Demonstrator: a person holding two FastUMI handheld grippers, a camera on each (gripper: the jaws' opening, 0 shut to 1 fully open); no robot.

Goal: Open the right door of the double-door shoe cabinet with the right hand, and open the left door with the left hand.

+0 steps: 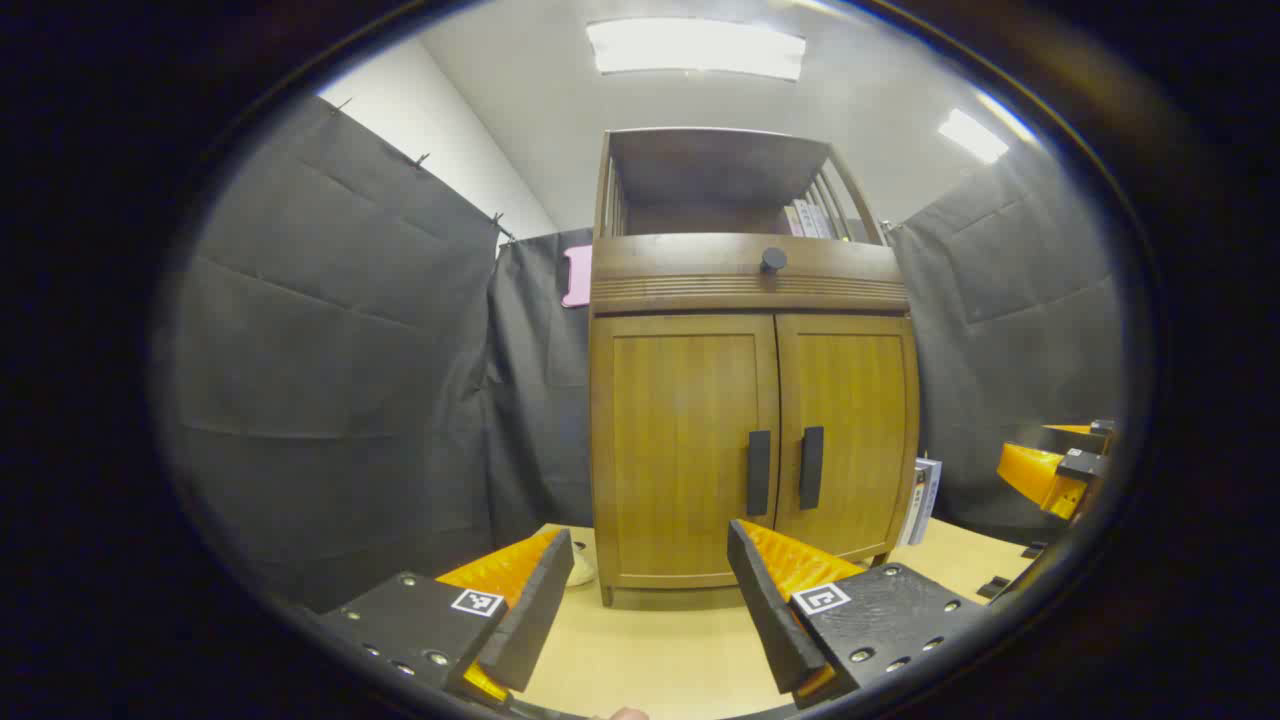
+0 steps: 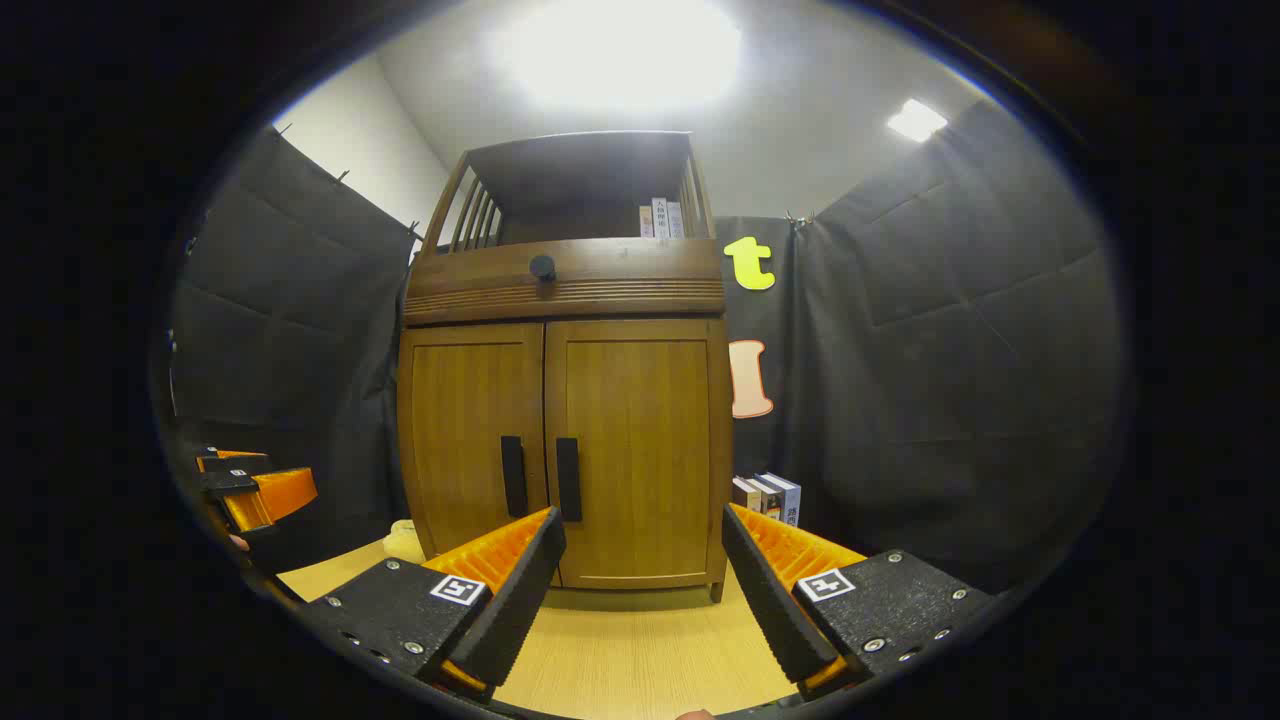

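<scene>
Shoe cabinet (image 1: 750,400) stands upright on the light wood table (image 1: 650,650), centre of the left gripper view, against the dark cloth wall. Both doors shut: left door (image 1: 682,445) and right door (image 1: 845,435) flush, their two dark vertical handles, left handle (image 1: 758,472) and right handle (image 1: 811,467), side by side at the centre seam. Round dark knob (image 1: 773,260) on the band above the doors; open shelf on top with books (image 1: 810,220).

Left gripper (image 1: 650,600) fingers spread apart, nothing between them, well short of the cabinet front. Right gripper (image 2: 645,590) likewise wide apart and empty, aimed at the right door, not touching.

In the left gripper view, the right gripper sits at the far right edge. More books (image 2: 770,497) stand on the table just right of the cabinet. Small pale object (image 2: 403,540) by the cabinet's left foot, unclear what.
</scene>
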